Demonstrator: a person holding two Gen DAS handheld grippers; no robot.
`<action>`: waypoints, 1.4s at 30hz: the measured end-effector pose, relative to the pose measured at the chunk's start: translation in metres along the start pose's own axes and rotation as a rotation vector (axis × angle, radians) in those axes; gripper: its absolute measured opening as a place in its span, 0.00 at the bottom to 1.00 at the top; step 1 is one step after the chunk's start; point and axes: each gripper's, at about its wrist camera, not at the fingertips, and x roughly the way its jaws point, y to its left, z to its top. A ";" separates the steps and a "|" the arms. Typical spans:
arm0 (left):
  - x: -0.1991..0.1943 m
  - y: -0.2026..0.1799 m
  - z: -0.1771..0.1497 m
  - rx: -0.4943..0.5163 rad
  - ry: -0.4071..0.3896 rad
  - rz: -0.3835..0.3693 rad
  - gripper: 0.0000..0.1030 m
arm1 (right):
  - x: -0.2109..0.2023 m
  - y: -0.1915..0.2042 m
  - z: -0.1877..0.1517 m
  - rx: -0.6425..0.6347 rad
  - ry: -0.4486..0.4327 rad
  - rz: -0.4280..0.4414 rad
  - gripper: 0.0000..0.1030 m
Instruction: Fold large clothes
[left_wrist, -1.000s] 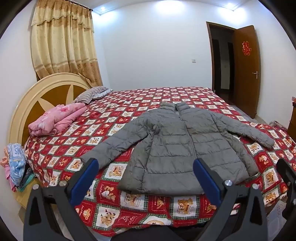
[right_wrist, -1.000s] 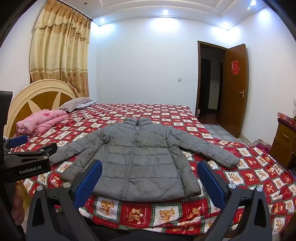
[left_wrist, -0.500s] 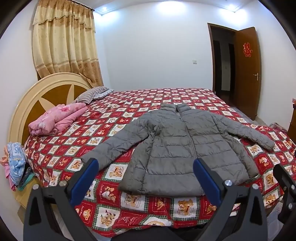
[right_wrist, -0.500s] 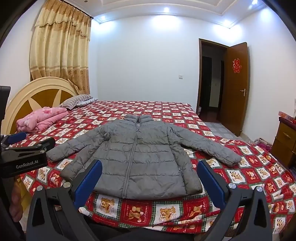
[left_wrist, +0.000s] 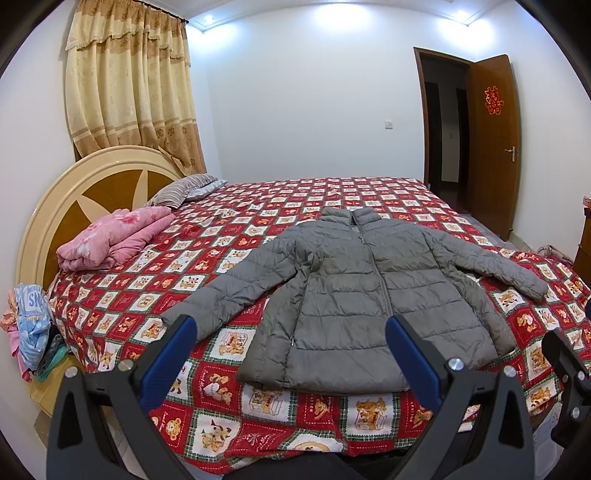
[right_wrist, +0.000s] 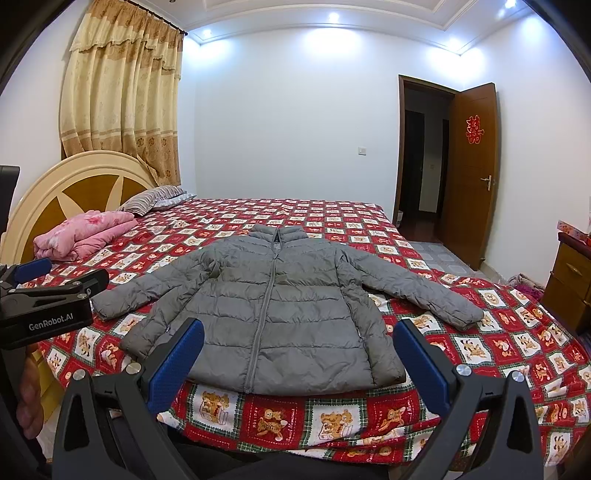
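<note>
Grey quilted jacket (right_wrist: 273, 314) lies flat, front up, zipped, on the bed (right_wrist: 498, 343), hem toward the near edge, collar at 12 o'clock. Both sleeves spread out: one toward 9 o'clock, the other toward 3 o'clock. No fold made yet; judged as the very start, with sleeves, sides and the hem-to-collar fold all left to do.

Left hand-held gripper (left_wrist: 291, 343): jaws wide, nothing held, short of the hem. Right hand-held gripper (right_wrist: 299, 347): jaws wide, nothing held, also short of the hem.

Bed cover is a red patchwork with bear squares, smooth around the jacket. Pink quilt (left_wrist: 114, 240) folded at 10 o'clock, well apart from the jacket; striped pillow (left_wrist: 181, 188) beyond it by the round headboard (left_wrist: 74, 184). Curtain (right_wrist: 122, 92) at 11 o'clock. Wooden door (right_wrist: 472, 166) open at 2 o'clock. Clothes pile (left_wrist: 31, 325) at 9 o'clock off the bed corner.
</note>
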 end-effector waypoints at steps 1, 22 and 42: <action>0.000 0.001 0.002 -0.002 -0.001 0.001 1.00 | 0.000 0.000 0.000 0.000 0.000 0.001 0.99; 0.000 0.000 0.006 -0.002 -0.004 -0.002 1.00 | 0.006 0.004 -0.004 -0.009 0.021 0.020 0.99; -0.001 0.000 0.007 -0.001 -0.007 -0.002 1.00 | 0.006 0.004 -0.004 -0.007 0.021 0.024 0.99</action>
